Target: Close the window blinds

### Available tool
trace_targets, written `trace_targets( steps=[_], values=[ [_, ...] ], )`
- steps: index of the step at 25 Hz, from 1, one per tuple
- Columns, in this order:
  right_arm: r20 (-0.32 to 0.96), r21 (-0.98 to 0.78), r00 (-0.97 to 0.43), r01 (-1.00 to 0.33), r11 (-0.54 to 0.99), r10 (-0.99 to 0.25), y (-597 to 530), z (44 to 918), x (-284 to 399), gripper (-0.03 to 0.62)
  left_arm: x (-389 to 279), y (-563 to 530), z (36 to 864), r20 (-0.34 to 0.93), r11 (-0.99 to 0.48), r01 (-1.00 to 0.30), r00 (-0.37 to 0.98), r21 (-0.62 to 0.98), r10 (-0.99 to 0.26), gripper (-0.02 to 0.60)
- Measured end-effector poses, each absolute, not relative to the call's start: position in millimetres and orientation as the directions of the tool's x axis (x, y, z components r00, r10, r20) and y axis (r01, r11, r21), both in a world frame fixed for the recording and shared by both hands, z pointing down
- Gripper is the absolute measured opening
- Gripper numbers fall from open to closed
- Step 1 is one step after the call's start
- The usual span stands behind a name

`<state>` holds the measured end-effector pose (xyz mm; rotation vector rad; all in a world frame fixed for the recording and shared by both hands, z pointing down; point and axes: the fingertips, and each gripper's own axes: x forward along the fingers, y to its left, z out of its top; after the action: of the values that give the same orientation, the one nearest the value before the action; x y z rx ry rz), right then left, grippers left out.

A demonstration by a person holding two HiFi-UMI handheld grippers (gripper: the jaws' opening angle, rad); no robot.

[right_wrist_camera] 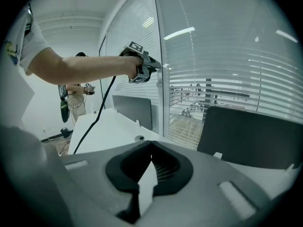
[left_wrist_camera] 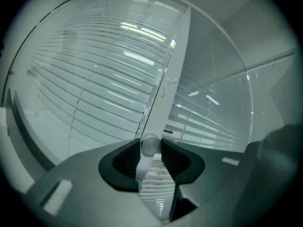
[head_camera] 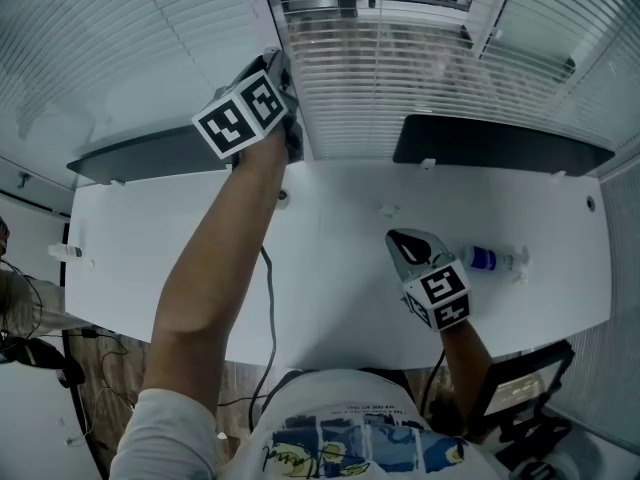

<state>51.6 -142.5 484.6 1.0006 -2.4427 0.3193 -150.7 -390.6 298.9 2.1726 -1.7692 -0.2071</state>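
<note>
1. At far left, my left arm reaches up from the white bench to the glass wall, and a black cable trails down beside it.
2. My left tool is held level against the white frame post where two panes meet. It is clenched on a small round knob on that post, one dark pad pressing on each side.
3. The window blinds hang behind the glass on both sides of the post. In the middle pane the slats are tilted open and a room shows through the gaps. The pane to the left looks paler and more closed.
4. Dark panels stand along the far edge of the bench, under the blinds.
5. My right tool sits low over the bench and points down toward it. Its jaws are clenched together with nothing between them.
6. Just right of that tool, a clear bottle with a blue band lies on the bench.
</note>
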Motion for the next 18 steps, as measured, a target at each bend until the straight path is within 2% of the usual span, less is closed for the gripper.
trace_targets(
  steps=[6, 18],
  values=[
    [0.509, -0.030, -0.620, -0.706, 0.707, -0.597, -142.5, 484.9, 52.9, 0.003, -151.1, -385.6, 299.2, 0.103, -0.198, -0.947, 0.230, 0.253, -0.968, 0.164],
    [0.498, -0.008, -0.631, -0.689, 0.725, -0.594, -140.2, 483.2, 50.4, 0.003, -143.6, -352.2, 311.1, 0.118, -0.246, -0.963, 0.258, 0.112, -0.959, 0.160]
  ],
)
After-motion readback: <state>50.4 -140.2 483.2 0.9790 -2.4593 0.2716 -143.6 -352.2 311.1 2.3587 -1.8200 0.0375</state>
